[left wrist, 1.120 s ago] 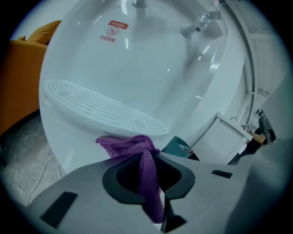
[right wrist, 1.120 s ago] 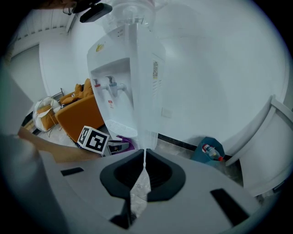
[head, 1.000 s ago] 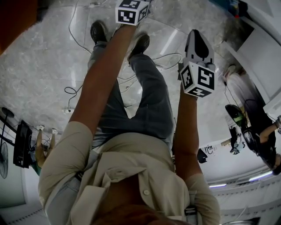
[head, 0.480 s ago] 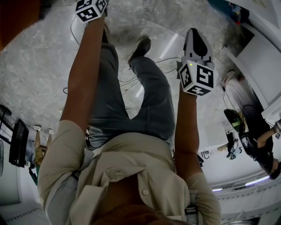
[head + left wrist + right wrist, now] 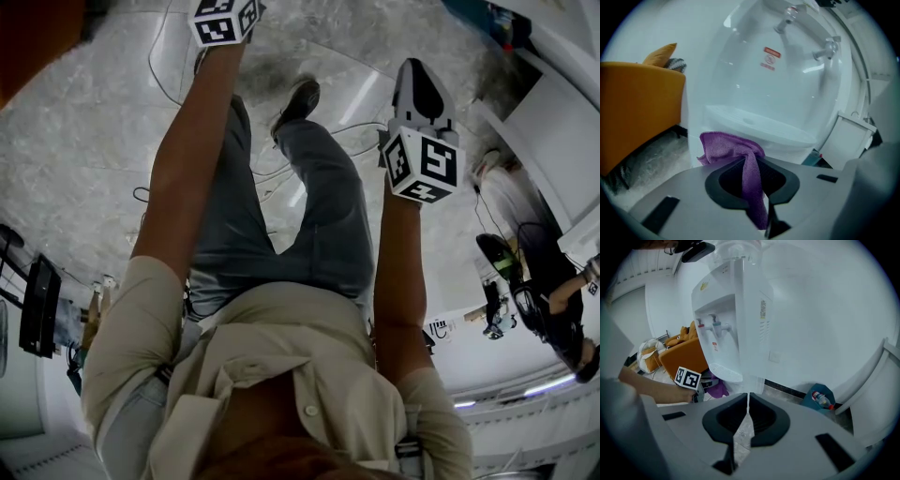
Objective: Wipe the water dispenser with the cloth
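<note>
Your left gripper [image 5: 751, 163] pinches the cloth [image 5: 723, 144] close to the water dispenser [image 5: 787, 98], ready to wipe; your right gripper [image 5: 746, 398] hangs closed, empty.

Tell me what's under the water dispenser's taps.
Under the taps sits the white drip tray, with nothing standing on it. The purple cloth, clamped in the left gripper, covers part of the water dispenser below the tray, so that patch cannot be seen.

Left gripper [image 5: 225, 19]: cropped by top edge | water dispenser [image 5: 787, 103] label [image 5: 771, 58]: print illegible | cloth [image 5: 726, 143]: pinched part hidden between jaws
</note>
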`<act>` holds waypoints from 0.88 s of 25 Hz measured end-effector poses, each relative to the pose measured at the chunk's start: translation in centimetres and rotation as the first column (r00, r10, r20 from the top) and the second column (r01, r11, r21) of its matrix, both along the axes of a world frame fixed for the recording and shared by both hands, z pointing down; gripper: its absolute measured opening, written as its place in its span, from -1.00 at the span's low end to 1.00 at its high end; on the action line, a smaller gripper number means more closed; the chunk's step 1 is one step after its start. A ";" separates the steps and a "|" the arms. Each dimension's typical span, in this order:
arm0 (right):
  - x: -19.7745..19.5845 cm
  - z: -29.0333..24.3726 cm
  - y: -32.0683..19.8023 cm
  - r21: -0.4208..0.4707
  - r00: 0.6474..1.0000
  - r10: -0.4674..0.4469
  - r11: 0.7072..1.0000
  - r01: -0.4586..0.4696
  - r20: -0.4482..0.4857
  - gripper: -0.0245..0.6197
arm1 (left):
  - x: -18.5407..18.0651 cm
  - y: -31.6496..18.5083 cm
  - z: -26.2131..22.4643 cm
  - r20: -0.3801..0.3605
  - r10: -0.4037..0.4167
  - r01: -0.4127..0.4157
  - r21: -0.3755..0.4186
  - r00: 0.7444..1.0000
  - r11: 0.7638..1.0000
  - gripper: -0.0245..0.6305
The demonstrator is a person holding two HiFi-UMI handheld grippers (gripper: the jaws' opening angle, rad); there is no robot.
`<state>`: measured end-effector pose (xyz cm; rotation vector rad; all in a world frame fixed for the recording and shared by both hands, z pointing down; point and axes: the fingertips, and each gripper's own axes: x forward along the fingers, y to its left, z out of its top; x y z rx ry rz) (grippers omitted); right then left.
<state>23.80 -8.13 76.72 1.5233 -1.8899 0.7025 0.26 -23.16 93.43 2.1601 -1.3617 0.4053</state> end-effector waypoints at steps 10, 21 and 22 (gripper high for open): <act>1.2 -3.6 0.2 0.033 0.999 0.043 0.999 -0.044 0.027 -0.84 | 8.3 8.1 -1.9 0.015 0.273 -0.271 -0.079 0.962 0.959 -0.73; -2.4 -14.5 -0.7 0.100 0.998 -0.009 0.995 0.004 0.058 -0.84 | 2.7 11.9 -19.4 0.068 0.346 -0.349 0.039 0.936 0.936 -0.73; -2.8 -15.7 -0.7 0.106 0.998 -0.018 0.994 0.011 0.058 -0.84 | 1.5 12.0 -21.7 0.079 0.346 -0.351 0.057 0.935 0.935 -0.73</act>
